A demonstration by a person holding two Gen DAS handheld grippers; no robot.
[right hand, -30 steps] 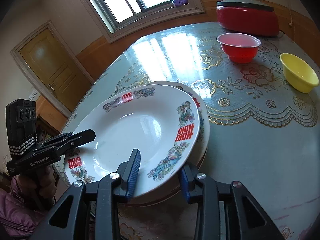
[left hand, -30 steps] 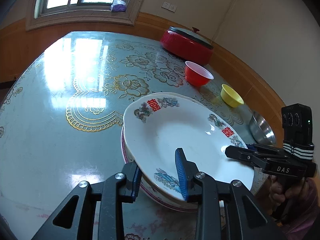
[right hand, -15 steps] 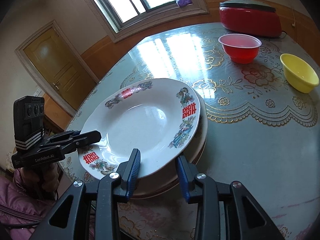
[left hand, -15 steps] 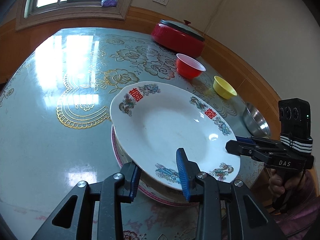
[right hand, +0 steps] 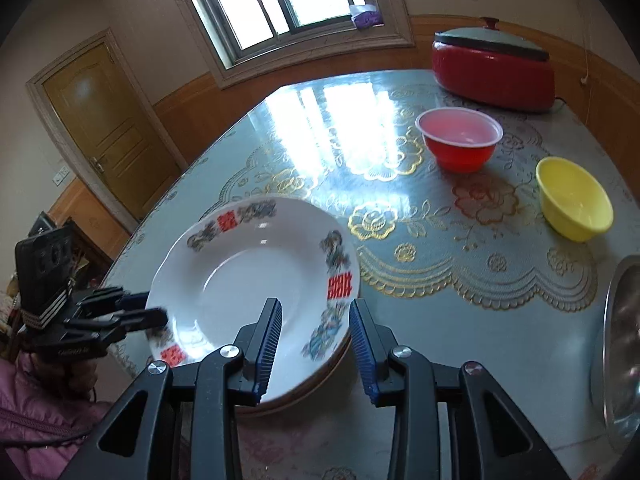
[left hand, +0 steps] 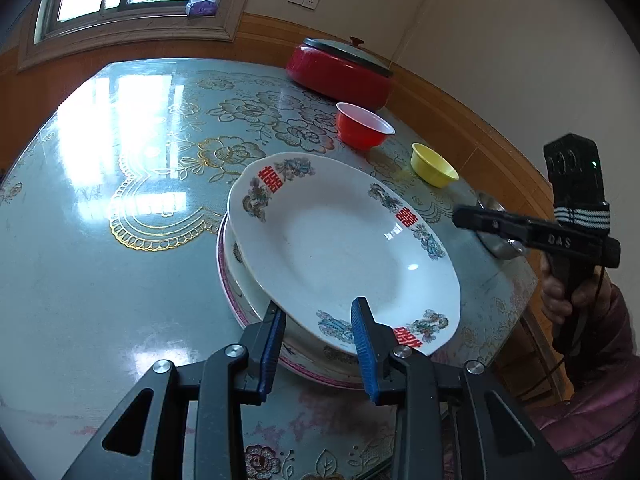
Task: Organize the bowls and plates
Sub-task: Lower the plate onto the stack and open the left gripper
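A white deep plate (left hand: 340, 248) with red characters and flower prints lies on top of a pink-rimmed plate (left hand: 232, 292) near the table's front edge, overhanging it to the right. My left gripper (left hand: 316, 312) is shut on the top plate's near rim, one pad under it and one pad on its inner slope. The right wrist view shows that left gripper (right hand: 152, 308) at the top plate's (right hand: 248, 280) left rim. My right gripper (right hand: 314, 308) stands open, above and back from the plate. In the left wrist view the right gripper (left hand: 460, 214) hangs clear of the plate's right rim.
A red plastic bowl (right hand: 460, 142) and a yellow bowl (right hand: 574, 200) stand further back on the flowered table (left hand: 100, 260). A steel bowl (right hand: 620, 340) sits at the right edge. A lidded red cooker (right hand: 494, 68) is by the wall. A person's hand (left hand: 560, 292) holds the right gripper's handle.
The top plate, raised and tilted before, has come down onto the pink-rimmed plate. My right gripper has come off its rim and drawn up and back. My left gripper keeps its hold.
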